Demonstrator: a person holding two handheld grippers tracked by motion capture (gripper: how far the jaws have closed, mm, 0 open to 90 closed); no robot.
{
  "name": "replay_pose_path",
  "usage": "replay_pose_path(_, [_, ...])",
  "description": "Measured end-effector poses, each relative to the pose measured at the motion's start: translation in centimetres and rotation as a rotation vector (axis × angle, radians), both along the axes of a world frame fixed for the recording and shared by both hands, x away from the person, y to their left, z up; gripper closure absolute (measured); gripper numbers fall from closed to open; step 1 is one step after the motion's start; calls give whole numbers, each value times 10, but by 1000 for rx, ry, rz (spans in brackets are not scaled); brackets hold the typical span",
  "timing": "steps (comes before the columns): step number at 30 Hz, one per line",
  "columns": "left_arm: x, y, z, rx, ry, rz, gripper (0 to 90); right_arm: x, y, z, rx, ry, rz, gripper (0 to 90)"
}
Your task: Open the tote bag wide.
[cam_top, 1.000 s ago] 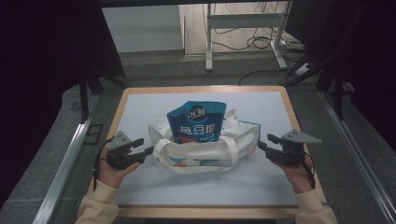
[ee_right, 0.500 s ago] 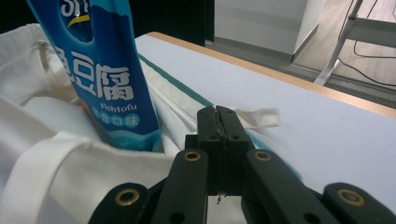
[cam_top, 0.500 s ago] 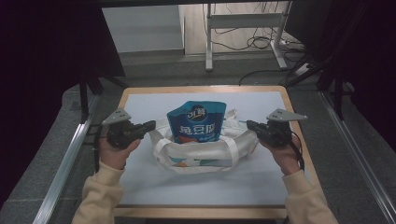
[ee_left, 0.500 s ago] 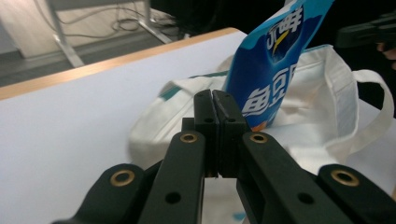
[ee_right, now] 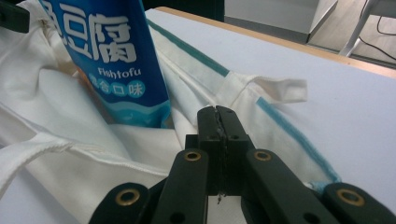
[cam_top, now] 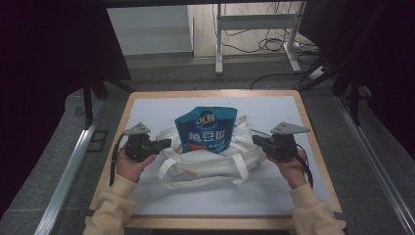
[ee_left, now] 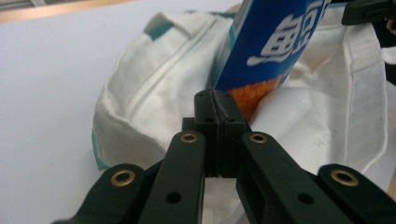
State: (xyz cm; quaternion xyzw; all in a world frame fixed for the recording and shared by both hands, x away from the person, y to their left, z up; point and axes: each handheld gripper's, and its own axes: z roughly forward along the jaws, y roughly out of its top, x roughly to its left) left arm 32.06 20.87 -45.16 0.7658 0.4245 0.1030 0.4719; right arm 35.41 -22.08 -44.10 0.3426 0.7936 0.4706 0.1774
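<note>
A white cloth tote bag (cam_top: 210, 164) with teal trim lies on the white mat, mouth up. A blue snack pouch (cam_top: 208, 129) stands in it. My left gripper (cam_top: 169, 143) is shut, its tips at the bag's left end. My right gripper (cam_top: 254, 139) is shut, its tips at the bag's right end. In the left gripper view the closed tips of the left gripper (ee_left: 215, 95) sit in front of the bag (ee_left: 140, 93) and pouch (ee_left: 275, 42). In the right gripper view the right gripper (ee_right: 217, 112) points at the bag's fabric (ee_right: 70, 140) beside the pouch (ee_right: 107, 60). I see no cloth between either pair of pads.
The mat lies on a wooden-edged board (cam_top: 122, 127). The bag's two handles (cam_top: 171, 178) trail toward the person. Metal rails (cam_top: 68, 171) run along both sides of the table. A desk frame with cables (cam_top: 254, 29) stands beyond the far edge.
Both grippers went from open to shut and moved inward and away from the person, up to the bag's ends. The bag and pouch have stayed where they were.
</note>
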Motion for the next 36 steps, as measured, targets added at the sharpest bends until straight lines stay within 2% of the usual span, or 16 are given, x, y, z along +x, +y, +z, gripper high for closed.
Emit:
replay_pose_path(2, [-1, 0, -2, 2, 3, 2, 892, 0, 0, -2, -3, -1, 3, 886])
replay_pose_path(6, [-1, -3, -14, 12, 35, -5, 893, -3, 2, -13, -21, 2, 10, 887])
replay_pose_path(7, [-2, -4, -18, 28, 38, -3, 892, -4, 2, -18, -27, 12, 10, 887])
replay_pose_path(13, [-4, -5, -22, 33, 31, 3, 894, -4, -1, -36, -62, 49, 2, 888])
replay_pose_path(18, [-3, -8, -38, 56, 53, 9, 895, -3, 1, -51, -91, 79, 2, 888])
replay_pose_path(24, [-3, -13, -49, 84, 42, 17, 896, -2, 2, -63, -117, 107, -1, 889])
replay_pose_path(36, [-2, -13, -51, 80, 47, 17, 896, -3, 3, -67, -120, 107, -6, 889])
